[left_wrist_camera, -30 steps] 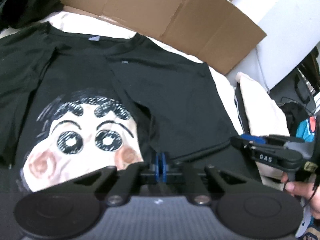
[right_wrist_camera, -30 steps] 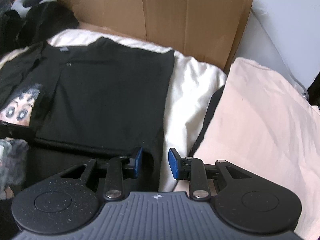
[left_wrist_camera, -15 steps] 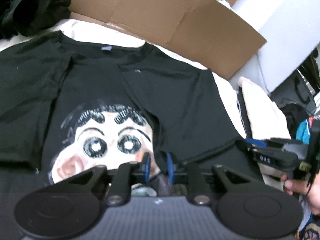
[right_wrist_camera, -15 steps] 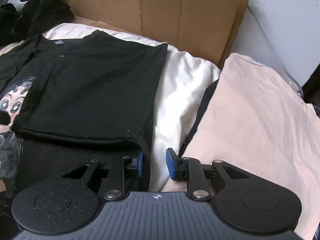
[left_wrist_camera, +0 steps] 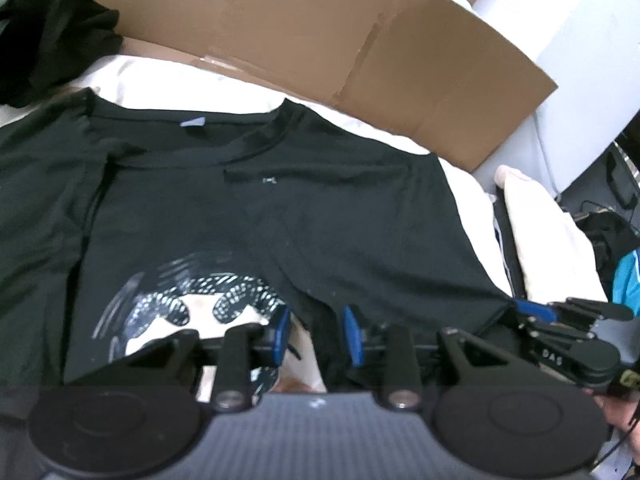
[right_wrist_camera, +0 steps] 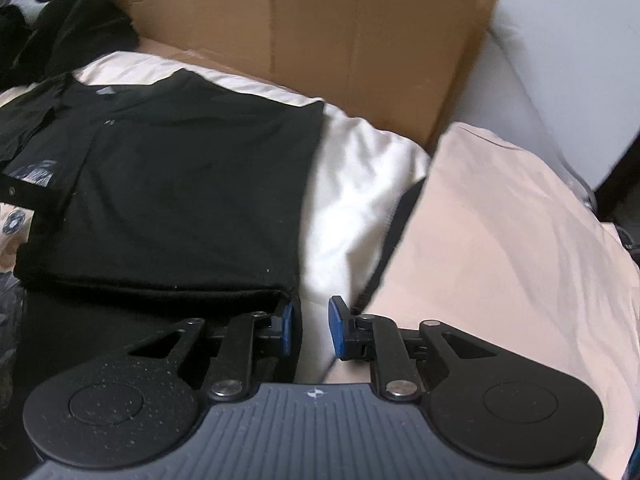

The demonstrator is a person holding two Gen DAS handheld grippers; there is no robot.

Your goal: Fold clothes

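A black T-shirt [left_wrist_camera: 360,216] with a cartoon face print [left_wrist_camera: 208,312] lies flat on a white sheet, its right side folded in over the chest. My left gripper [left_wrist_camera: 314,336] stands open just above the folded flap's lower edge, with nothing between the blue pads. In the right wrist view the same black T-shirt [right_wrist_camera: 180,184] shows its folded flap, and my right gripper [right_wrist_camera: 310,326] is open at the flap's lower right corner, over the shirt's edge and the white sheet [right_wrist_camera: 352,184]. The right gripper [left_wrist_camera: 536,312] also shows at the far right of the left wrist view.
A flattened cardboard box [left_wrist_camera: 320,40] leans along the back. A pale pink pillow [right_wrist_camera: 500,260] lies to the right of the shirt. A heap of dark clothes [left_wrist_camera: 44,32] sits at the back left. A hand [left_wrist_camera: 616,408] holds the right gripper.
My left gripper was shut on the flap's edge and has let it go, its jaws now wide apart. The flap lies flat. Both grippers have drawn back slightly.
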